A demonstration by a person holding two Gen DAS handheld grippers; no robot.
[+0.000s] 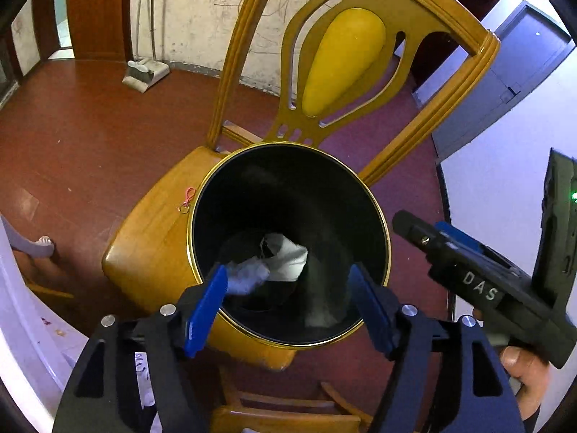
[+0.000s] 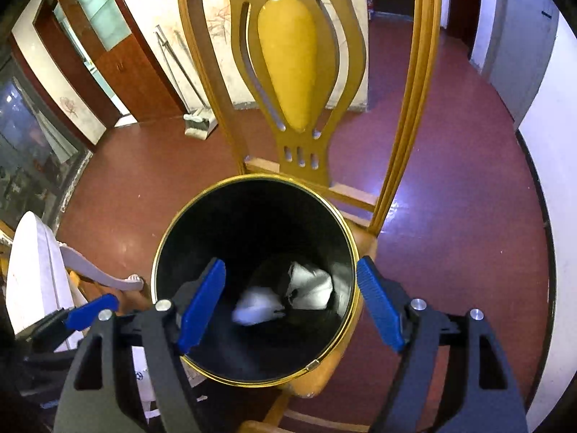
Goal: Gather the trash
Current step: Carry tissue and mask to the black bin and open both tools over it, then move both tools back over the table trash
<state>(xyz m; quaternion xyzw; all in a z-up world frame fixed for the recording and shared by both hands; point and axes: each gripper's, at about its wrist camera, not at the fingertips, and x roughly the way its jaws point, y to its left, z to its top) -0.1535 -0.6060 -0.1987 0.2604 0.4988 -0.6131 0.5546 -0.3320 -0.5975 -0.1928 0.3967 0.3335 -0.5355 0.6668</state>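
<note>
both grippers open over the bin, paper already inside

the black bin [image 1: 288, 195] with a gold rim stands on the seat of a wooden chair [image 1: 151, 252]. two crumpled white pieces of paper lie in it: one bigger wad [image 1: 288, 259] near the bottom, and a smaller, blurred wad [image 1: 249, 278] just beside it. the blur makes it hard to tell whether the small wad rests on the bottom or is in mid-air.

the left gripper [image 1: 288, 288] hangs above the bin's near rim with its blue pads spread wide and nothing between them. the right gripper [image 2: 292, 288] is likewise spread apart and empty, tilted down over the opening.

what could go wrong, as i judge it: the bin sits on a chair seat, not on the floor, so a knock from either tool on the rim could tip it or slide it toward the seat's edge and spill the paper. the two tools are also close together, and pulling both back at once could make them clash.

the left view shows the right gripper's body and the hand [image 1: 523, 371] holding it at the right edge, and a small red loop with a ring [image 1: 187, 200] on the seat beside the bin. the right view shows the tip of the left gripper at its lower left, white furniture [image 2: 39, 274] beside the chair, and the bin's right rim lying close to the seat's right edge.
</note>
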